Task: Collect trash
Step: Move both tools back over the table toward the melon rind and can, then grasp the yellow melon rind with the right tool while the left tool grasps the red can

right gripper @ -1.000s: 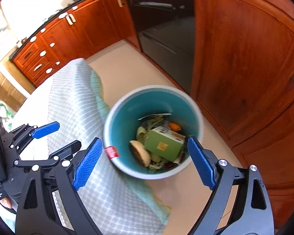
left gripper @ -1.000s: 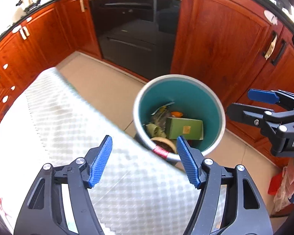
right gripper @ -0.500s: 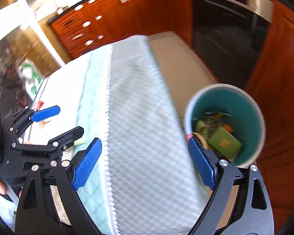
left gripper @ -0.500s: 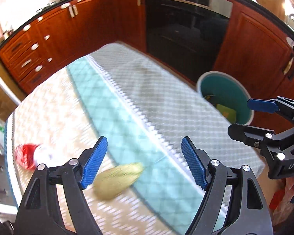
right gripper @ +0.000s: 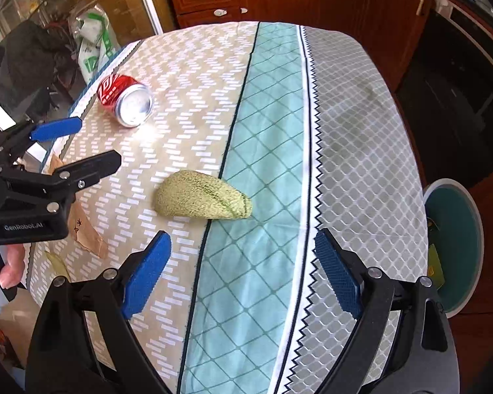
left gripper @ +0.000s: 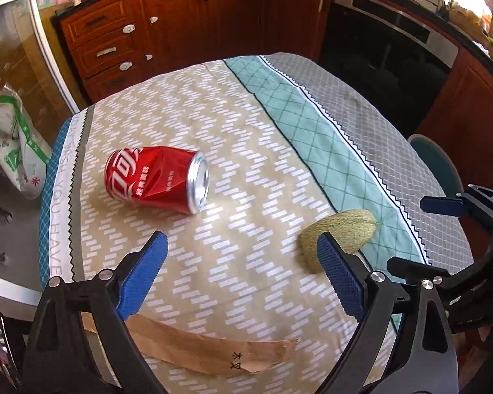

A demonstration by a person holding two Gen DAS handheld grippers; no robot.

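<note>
A dented red soda can (left gripper: 156, 179) lies on its side on the patterned tablecloth (left gripper: 246, 124). To its right rests a greenish melon rind (left gripper: 340, 233), and a brown paper strip (left gripper: 213, 349) lies near the front edge. My left gripper (left gripper: 240, 246) hovers over the cloth between can and rind, its jaws opening with nothing between them. My right gripper (right gripper: 243, 243) stands open and empty just in front of the rind (right gripper: 200, 200). In the right wrist view the can (right gripper: 125, 100) is far left, behind the left gripper (right gripper: 95, 142).
A teal-lined trash bin (right gripper: 453, 229) with rubbish inside stands on the floor off the table's right edge. Red-brown cabinets (left gripper: 167, 32) and a dark oven (left gripper: 387, 52) ring the table. A white plastic bag (left gripper: 16, 151) sits on the floor at left. A yellowish scrap (right gripper: 59, 264) lies by the paper.
Both grippers have swung from above the bin back over the table. The can, rind and paper strip have come into view. The left jaws stand wider than before.
</note>
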